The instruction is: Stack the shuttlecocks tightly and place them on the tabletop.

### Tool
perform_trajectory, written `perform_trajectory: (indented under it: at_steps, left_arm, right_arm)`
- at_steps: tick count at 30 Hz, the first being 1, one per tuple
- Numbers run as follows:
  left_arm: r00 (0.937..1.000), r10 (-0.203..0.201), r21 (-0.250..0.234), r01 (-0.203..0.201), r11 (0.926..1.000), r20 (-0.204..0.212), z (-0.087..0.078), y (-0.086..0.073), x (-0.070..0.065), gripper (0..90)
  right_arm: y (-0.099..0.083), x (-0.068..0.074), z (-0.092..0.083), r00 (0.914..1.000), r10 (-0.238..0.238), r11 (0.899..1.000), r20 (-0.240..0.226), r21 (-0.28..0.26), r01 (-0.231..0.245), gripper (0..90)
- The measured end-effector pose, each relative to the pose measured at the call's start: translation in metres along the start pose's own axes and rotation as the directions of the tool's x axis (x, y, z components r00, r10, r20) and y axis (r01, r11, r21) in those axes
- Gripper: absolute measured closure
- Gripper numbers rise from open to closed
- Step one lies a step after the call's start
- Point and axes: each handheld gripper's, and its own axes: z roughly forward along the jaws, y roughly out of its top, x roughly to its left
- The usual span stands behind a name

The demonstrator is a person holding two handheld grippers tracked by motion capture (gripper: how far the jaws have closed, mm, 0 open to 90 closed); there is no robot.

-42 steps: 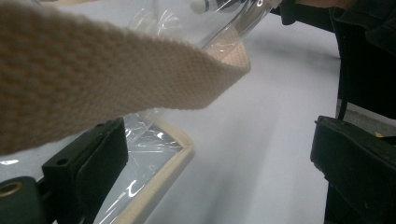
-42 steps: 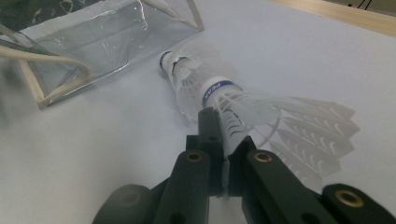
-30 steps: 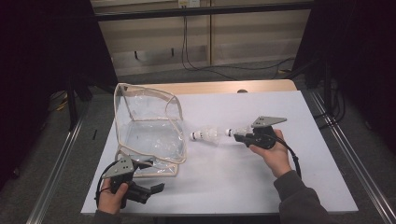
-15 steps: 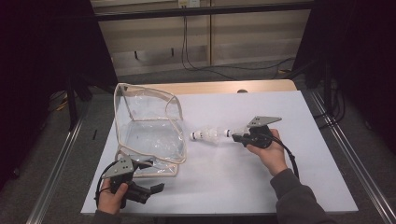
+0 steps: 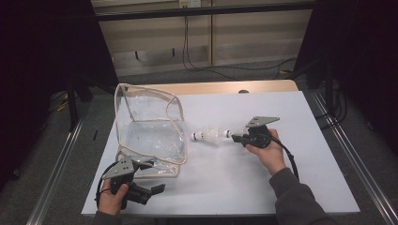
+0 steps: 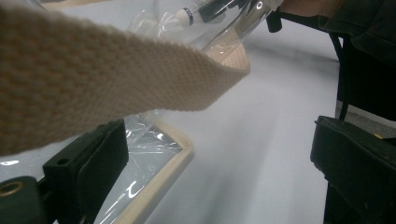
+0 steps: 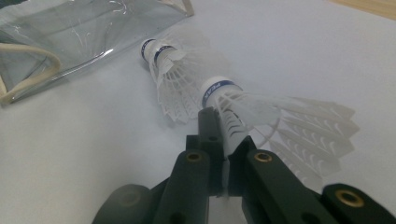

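Shuttlecock (image 7: 229, 100), pinched by its feather skirt between the closed jaws of the right gripper (image 7: 224, 140), cork pointing away from the fingertips toward the clear pouch (image 5: 150, 131). Two more shuttlecocks (image 7: 161, 58) lie just ahead of the jaws, short of the pouch. The left gripper (image 5: 157, 188) sits low beside the pouch's woven strap (image 6: 116, 74), jaws spread wide, holding nothing. A good delivery, by the look of it, means a light squeeze (feathers crush easily) and a level, cork-first approach to the pouch mouth.

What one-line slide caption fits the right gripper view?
Right tool pinches a shuttlecock beside nested shuttlecocks, near a clear bag.
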Motion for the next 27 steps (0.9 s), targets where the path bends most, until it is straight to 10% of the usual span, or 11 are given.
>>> perform_trajectory:
  at_steps: [27]
  left_arm:
    - [1.0000, 0.002, 0.000, -0.002, 1.0000, -0.001, 0.000, 0.000, 0.000, 4.4]
  right_arm:
    - [0.000, 0.004, 0.020, 0.9999, -0.005, 0.999, -0.014, 0.034, 0.005, 89.7]
